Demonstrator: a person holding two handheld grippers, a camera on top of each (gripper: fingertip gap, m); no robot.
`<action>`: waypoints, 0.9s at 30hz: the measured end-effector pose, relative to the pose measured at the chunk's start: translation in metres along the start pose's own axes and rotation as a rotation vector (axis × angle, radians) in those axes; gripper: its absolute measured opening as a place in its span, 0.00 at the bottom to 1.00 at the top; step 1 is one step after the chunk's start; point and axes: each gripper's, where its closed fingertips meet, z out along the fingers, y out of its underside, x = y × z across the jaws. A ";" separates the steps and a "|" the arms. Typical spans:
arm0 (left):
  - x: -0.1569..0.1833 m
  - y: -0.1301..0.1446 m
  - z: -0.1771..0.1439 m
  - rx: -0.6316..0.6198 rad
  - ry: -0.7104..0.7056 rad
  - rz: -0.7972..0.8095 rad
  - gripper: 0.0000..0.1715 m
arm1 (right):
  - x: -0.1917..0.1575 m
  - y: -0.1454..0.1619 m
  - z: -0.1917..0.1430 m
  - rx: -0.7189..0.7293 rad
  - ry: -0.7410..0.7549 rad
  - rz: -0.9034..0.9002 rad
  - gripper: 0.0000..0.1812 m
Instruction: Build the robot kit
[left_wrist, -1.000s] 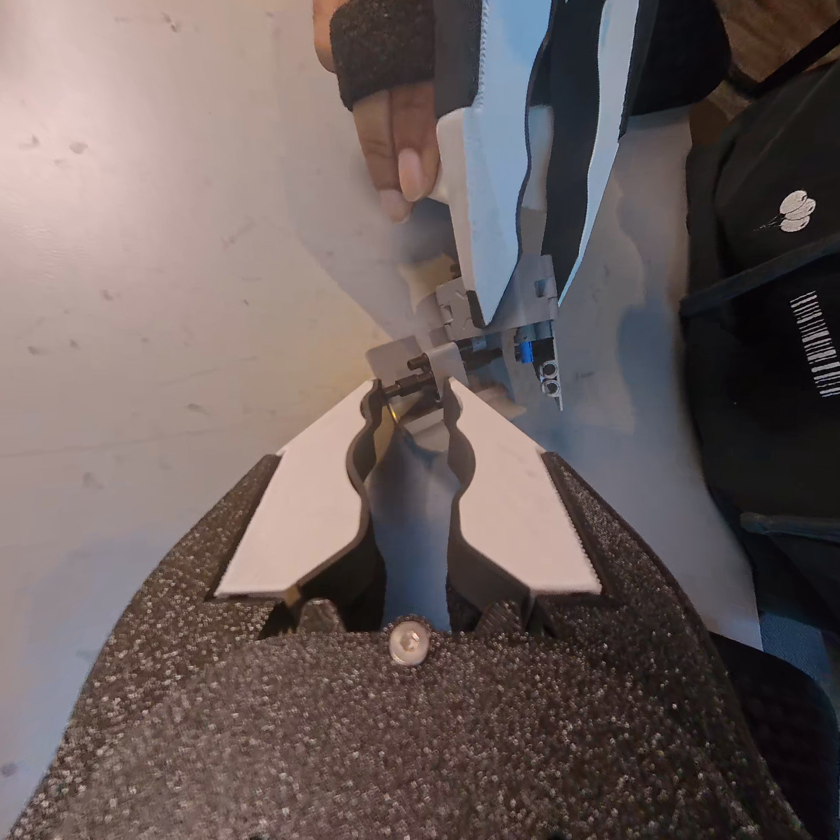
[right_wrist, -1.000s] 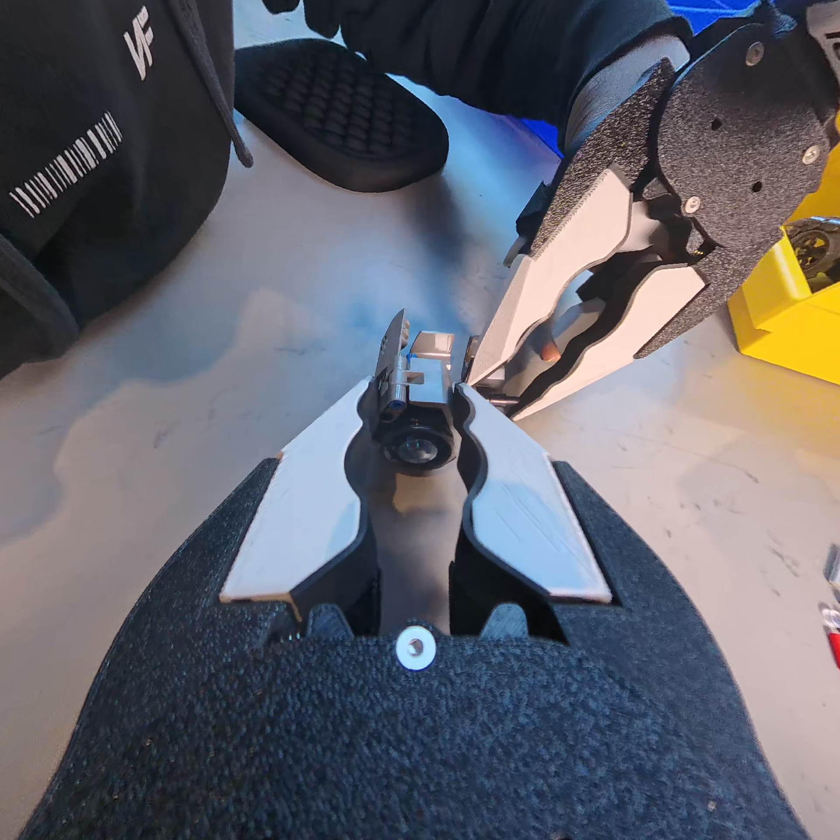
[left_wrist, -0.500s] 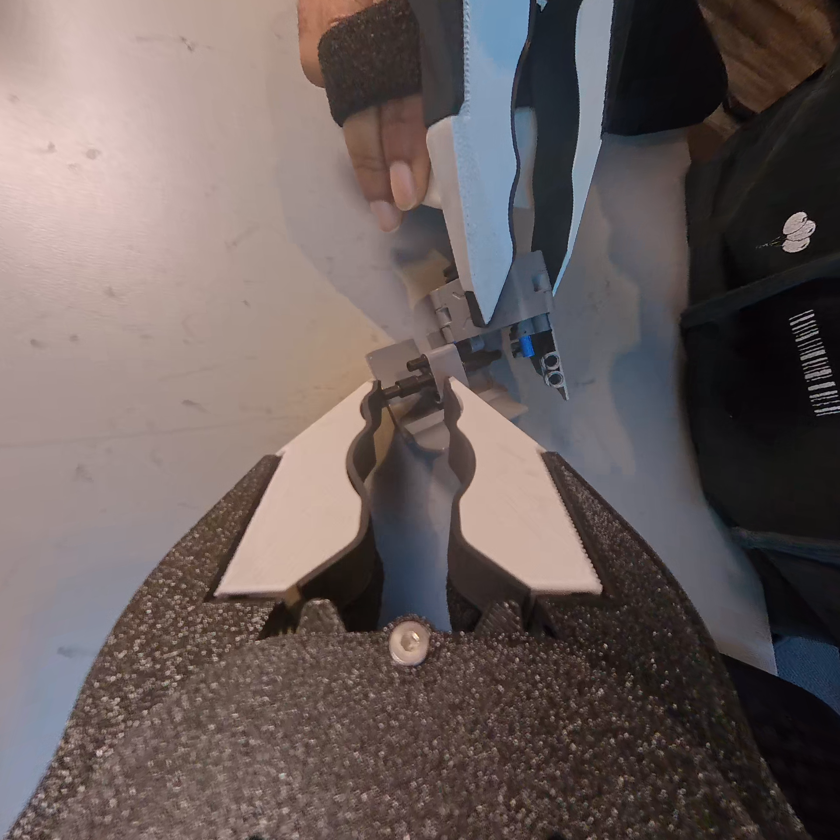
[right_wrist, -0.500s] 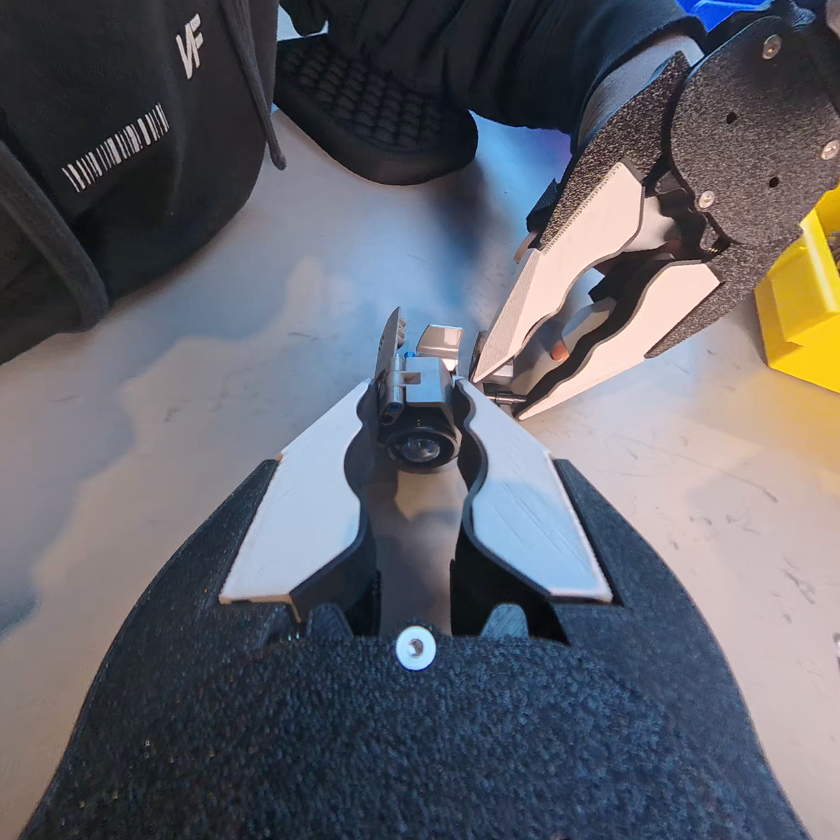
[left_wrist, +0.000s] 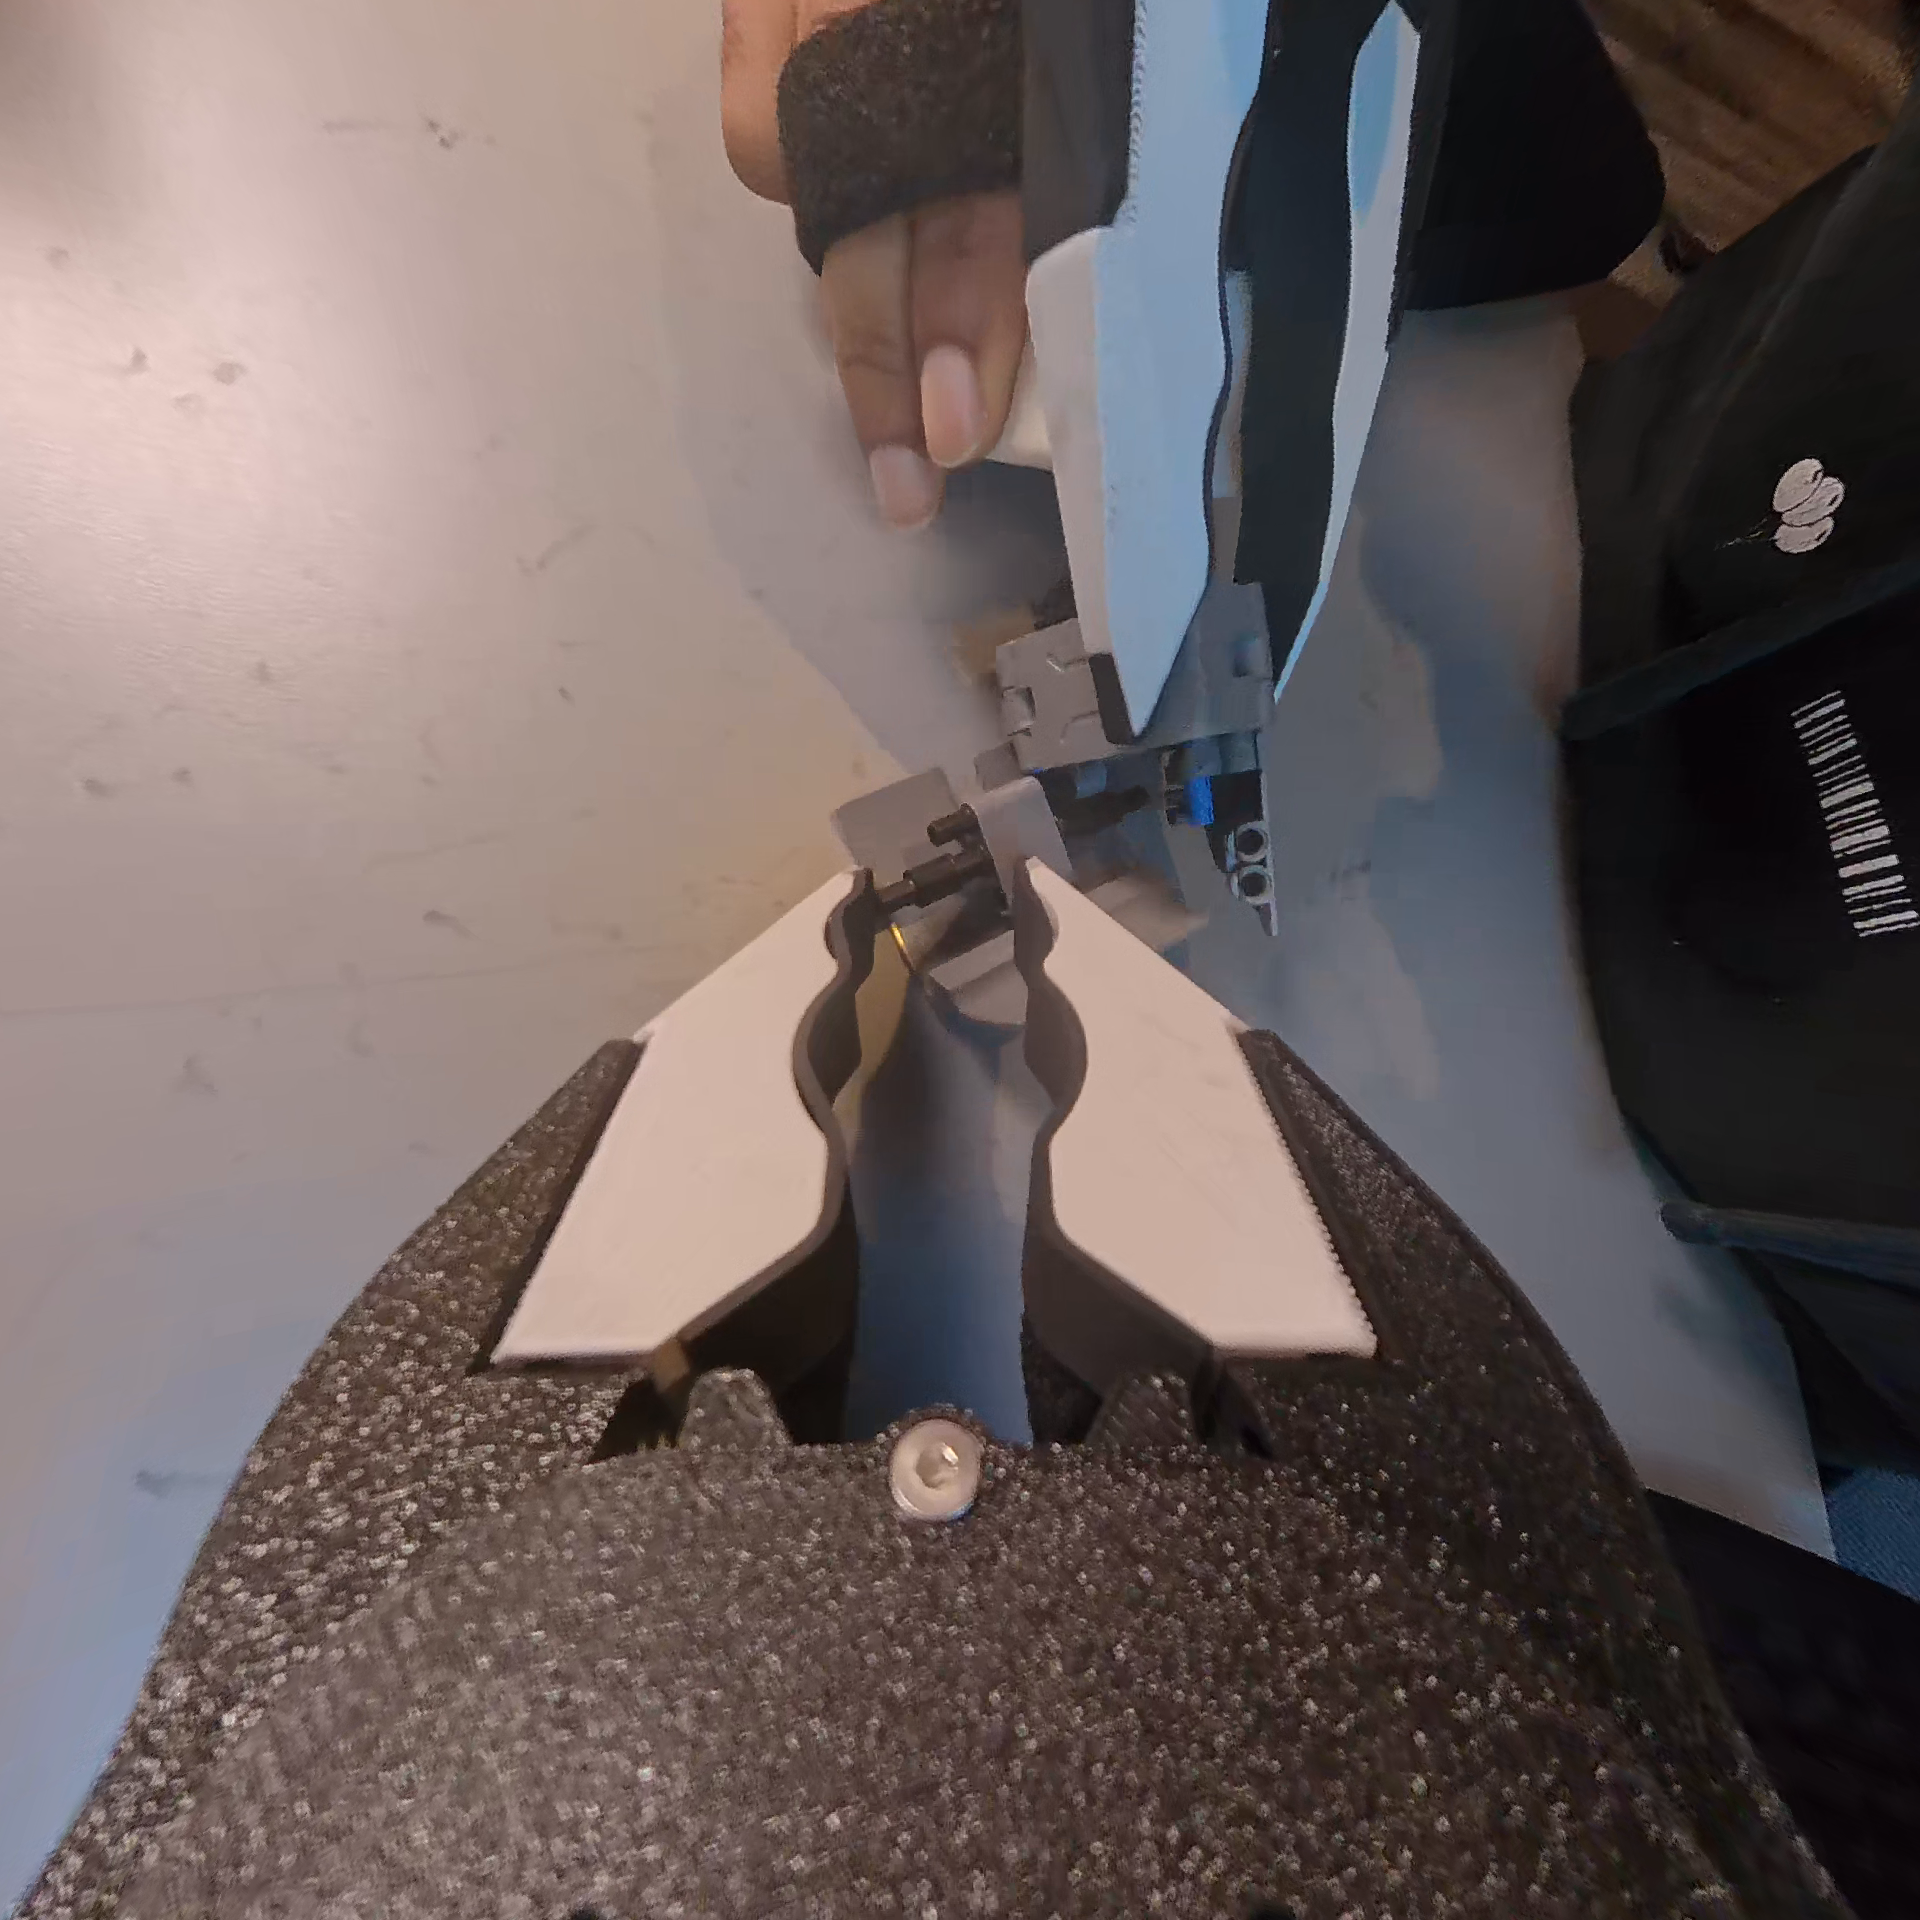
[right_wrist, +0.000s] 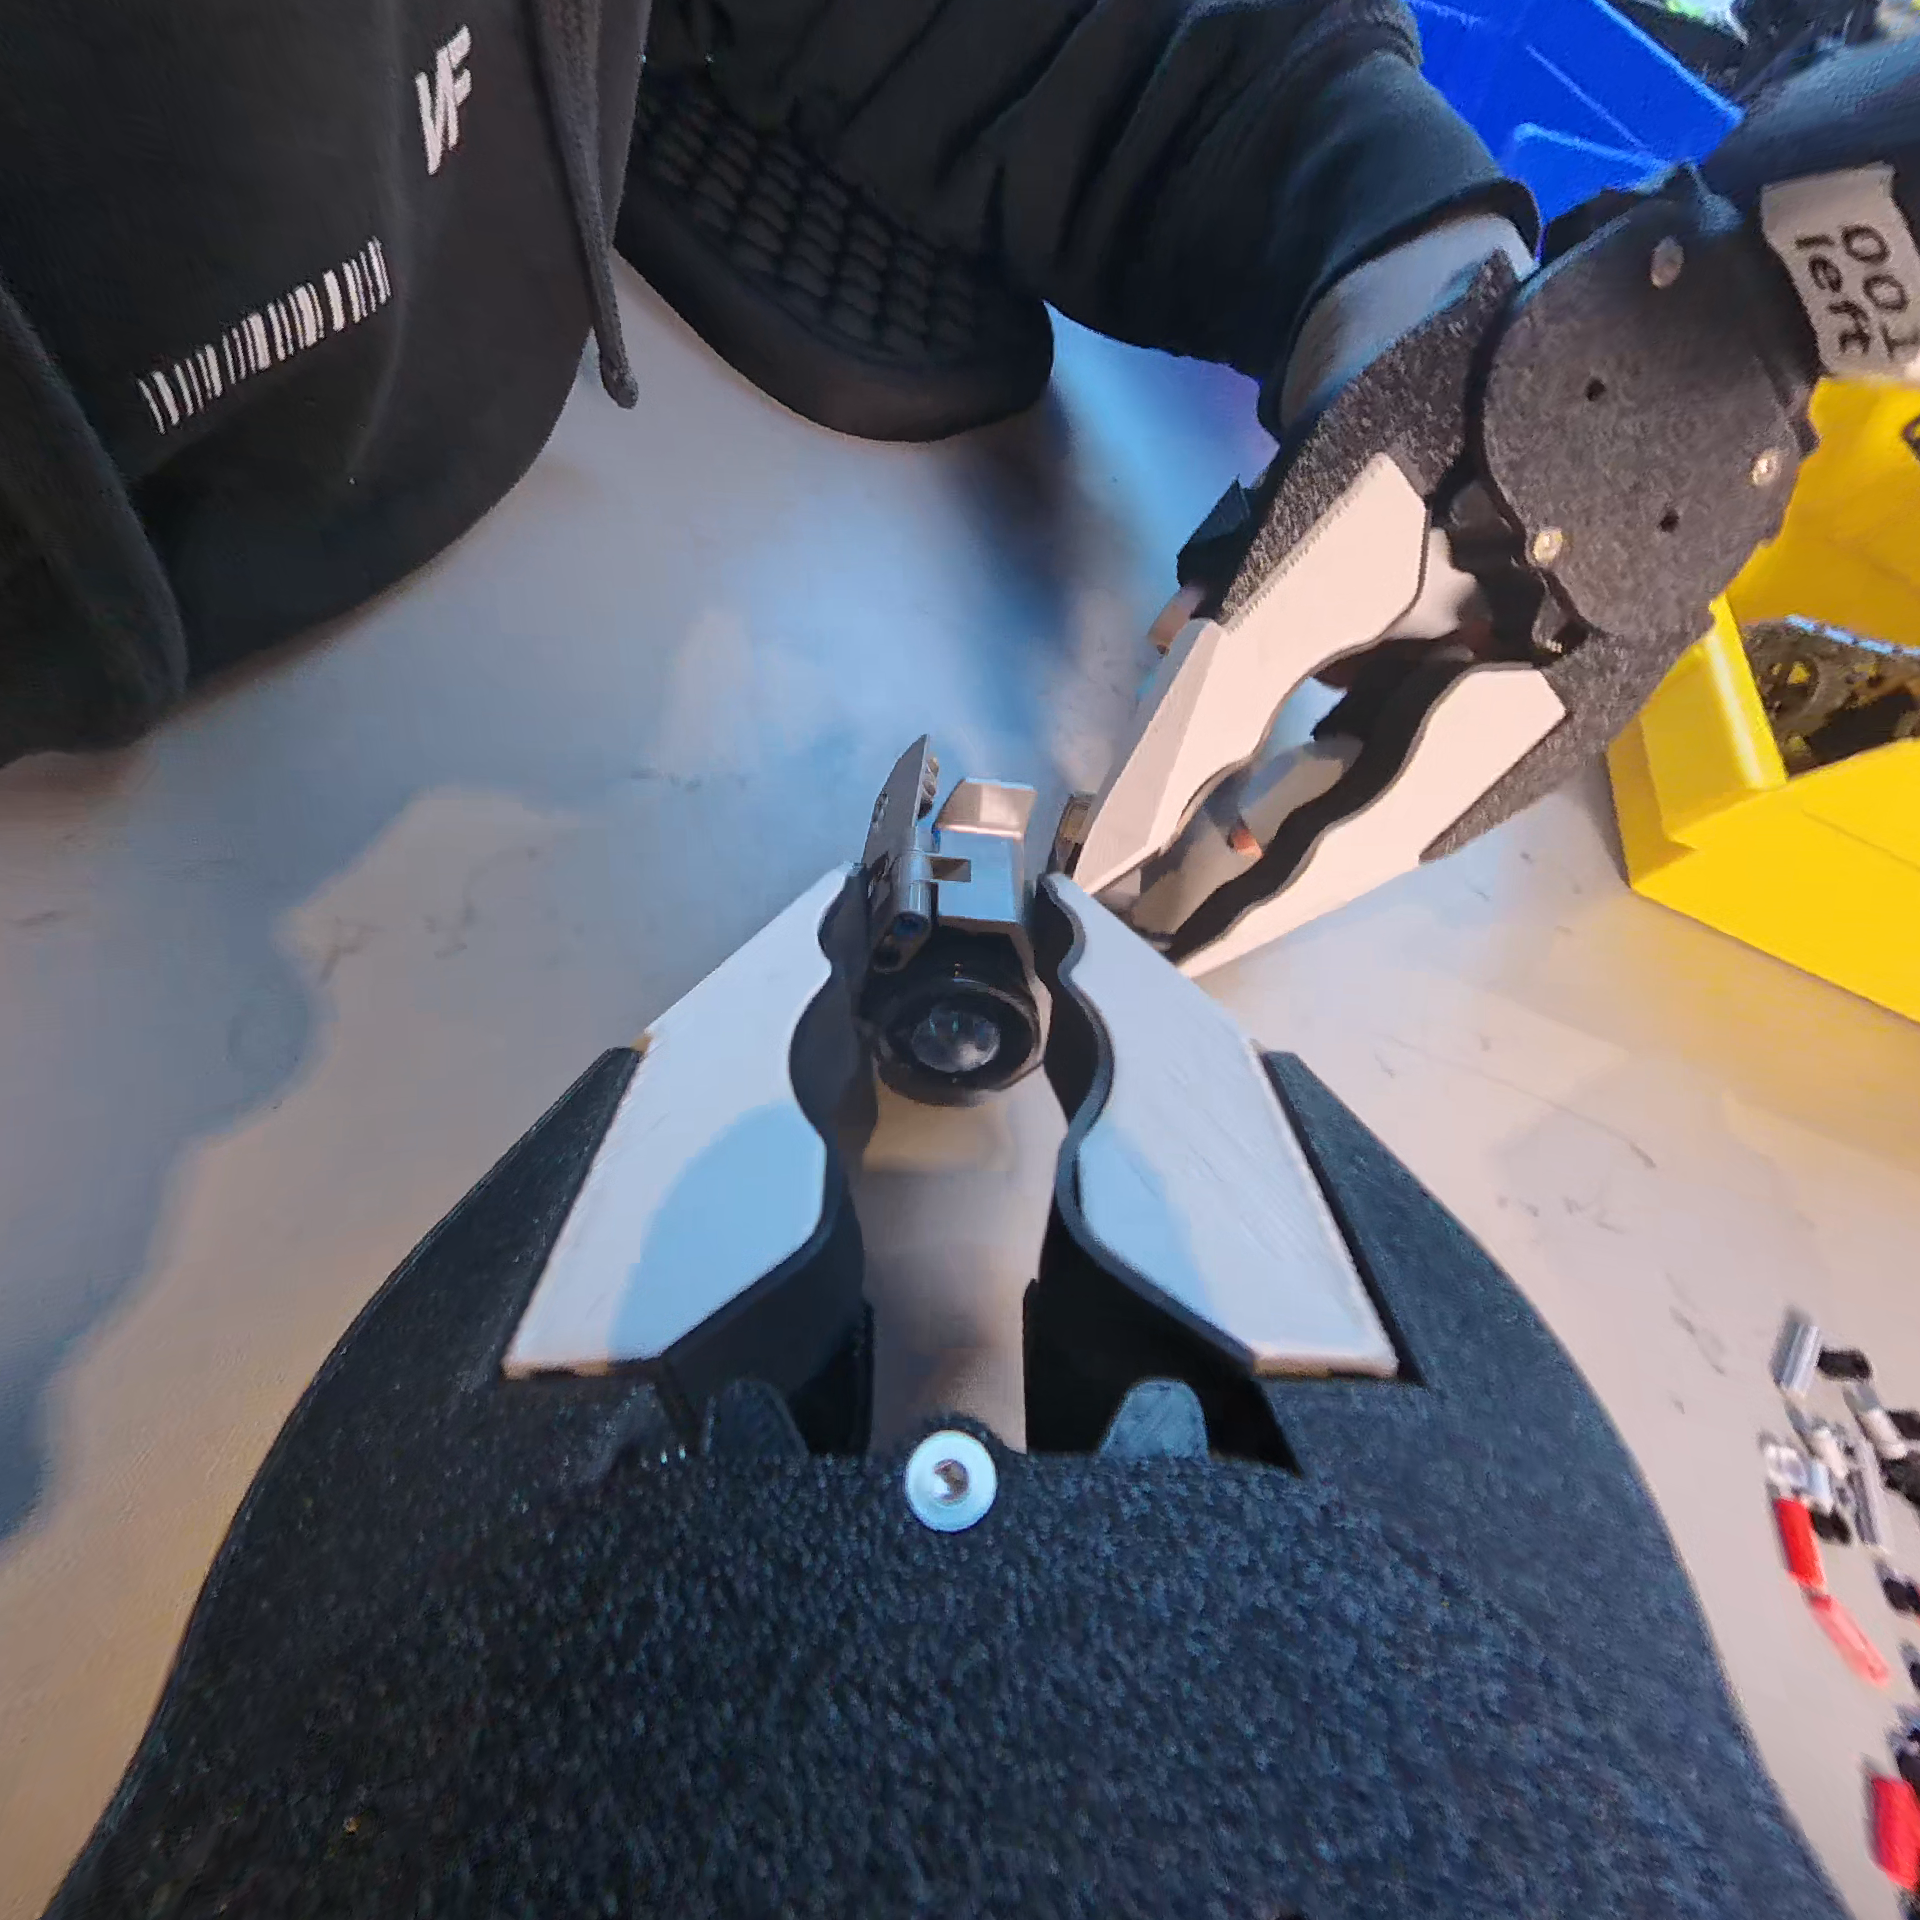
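My right gripper (right_wrist: 945, 894) is shut on a small grey brick-built assembly (right_wrist: 966, 883) with a black round part facing the camera, held just above the white table (right_wrist: 520, 935). My left gripper (left_wrist: 943, 888) is shut on a grey piece with two black pins (left_wrist: 914, 831) that joins the same assembly (left_wrist: 1132, 707). The left gripper also shows in the right wrist view (right_wrist: 1101, 883), coming in from the right with its tips at the assembly's side. The right gripper shows in the left wrist view (left_wrist: 1216, 717), coming down from the top, beside a bare hand (left_wrist: 914, 364).
A person in a black hooded top (right_wrist: 260, 312) sits close at the table's edge. A black textured pad (right_wrist: 831, 312) lies behind. A yellow bin (right_wrist: 1818, 831) and a blue bin (right_wrist: 1579, 94) stand at the right. Small red, black and grey loose parts (right_wrist: 1839, 1507) lie at the lower right. About 5 cm separates my left fingertips from my right.
Both grippers keep their hold and stay together. The pair has drifted a little toward the person, and the loose parts have come into the right wrist view.
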 end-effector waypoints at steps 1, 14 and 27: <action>0.000 0.000 0.000 -0.001 0.002 0.005 0.15 | 0.000 -0.002 0.001 0.009 -0.004 -0.014 0.17; 0.000 0.000 0.000 0.003 -0.007 -0.007 0.15 | -0.006 0.009 -0.002 -0.087 -0.098 0.143 0.20; 0.002 -0.001 0.001 0.016 -0.017 -0.023 0.16 | -0.011 0.026 -0.003 -0.470 -0.062 0.044 0.26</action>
